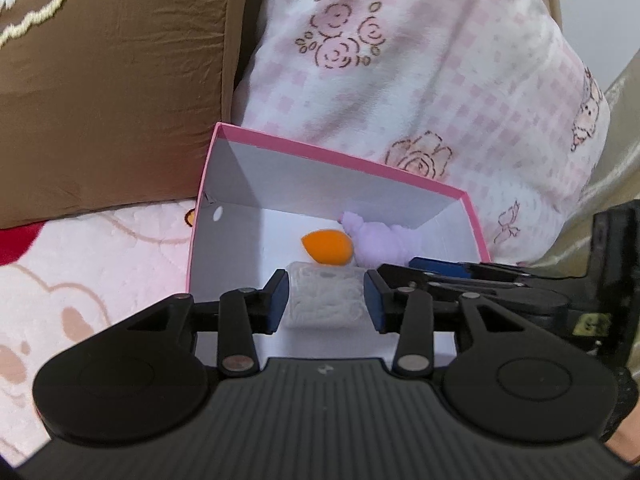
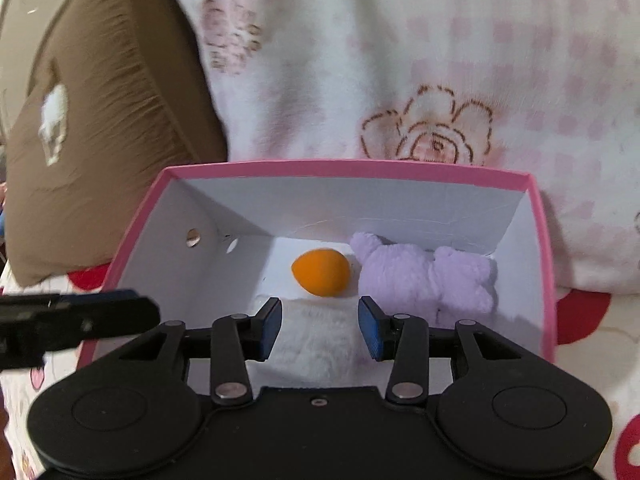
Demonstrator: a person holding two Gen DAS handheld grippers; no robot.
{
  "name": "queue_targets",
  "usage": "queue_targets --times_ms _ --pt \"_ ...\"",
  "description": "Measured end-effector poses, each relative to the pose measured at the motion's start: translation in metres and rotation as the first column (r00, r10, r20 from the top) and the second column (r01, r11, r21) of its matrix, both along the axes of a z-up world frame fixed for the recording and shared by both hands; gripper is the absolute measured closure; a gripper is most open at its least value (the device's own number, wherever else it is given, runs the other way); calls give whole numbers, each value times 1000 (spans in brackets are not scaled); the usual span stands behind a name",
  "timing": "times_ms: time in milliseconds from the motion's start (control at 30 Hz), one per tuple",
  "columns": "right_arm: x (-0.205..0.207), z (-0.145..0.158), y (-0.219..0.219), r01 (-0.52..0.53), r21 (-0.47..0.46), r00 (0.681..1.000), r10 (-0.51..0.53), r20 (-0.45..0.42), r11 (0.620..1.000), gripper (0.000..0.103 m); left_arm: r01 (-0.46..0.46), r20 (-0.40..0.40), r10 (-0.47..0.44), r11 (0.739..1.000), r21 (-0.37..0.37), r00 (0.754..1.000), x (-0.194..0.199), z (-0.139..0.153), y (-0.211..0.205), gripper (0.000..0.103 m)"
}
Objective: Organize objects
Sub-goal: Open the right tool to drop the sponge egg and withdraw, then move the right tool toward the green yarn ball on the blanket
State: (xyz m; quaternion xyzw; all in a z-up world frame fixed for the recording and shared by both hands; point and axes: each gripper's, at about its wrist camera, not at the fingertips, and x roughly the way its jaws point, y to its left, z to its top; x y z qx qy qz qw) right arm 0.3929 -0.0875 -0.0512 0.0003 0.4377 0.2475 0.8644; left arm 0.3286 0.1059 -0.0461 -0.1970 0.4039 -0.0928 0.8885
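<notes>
A pink box [image 2: 536, 240] with white inner walls sits open on a printed bed cover [image 1: 80, 280], backed by a brown cushion [image 1: 112, 100] on the far left and a pink checked pillow [image 1: 420, 80] behind. Inside, toward the far wall, lie an orange egg-shaped sponge [image 2: 320, 272] and, just right of it and touching, a lilac plush toy [image 2: 428, 276].

Both claws reach into the near part of the box. The left gripper [image 1: 326, 296] has a white fluffy piece [image 1: 324, 296] between its blue pads [image 1: 278, 300]; the pads stand right at its sides, and whether they press on it or have let go I cannot tell. The right gripper [image 2: 320, 328] shows the same white fluffy piece [image 2: 316, 344] between its pads, with a sliver of space on the right side, so it looks loosely parted rather than clamped; again I cannot say for certain.

The white piece looks very light, soft and squashy, like rolled fleece or a small towel. It should not slip from rubbery pads, nor break, but it will give under a squeeze and may unroll or sag if taken by one edge. The best hold seems to be across its middle, pinching through the thickness. The sponge would be equally light and springy, and liable to roll; the plush is floppy and best taken by its body.
</notes>
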Motion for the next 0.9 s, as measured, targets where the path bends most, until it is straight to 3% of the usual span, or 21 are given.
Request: queue_targets --times_ms 367,567,633,800,900 --pt "-54 57 -8 -105 -50 990 109 88 993 55 31 35 -34 996 85 999 -43 65 -17 61" --pt "-99 93 -16 -151 -86 979 161 124 985 53 55 13 -57 988 144 998 -77 102 -27 55" --pt "-110 101 -15 -166 -102 976 178 128 981 50 67 12 -69 987 149 998 -88 111 -30 53" --pt "-147 114 -22 -175 -133 969 195 152 976 27 95 -23 -93 983 154 995 -123 129 -36 42" --pt "-168 121 -27 -205 -132 965 223 138 970 25 135 -37 -130 973 186 991 -147 138 -41 38"
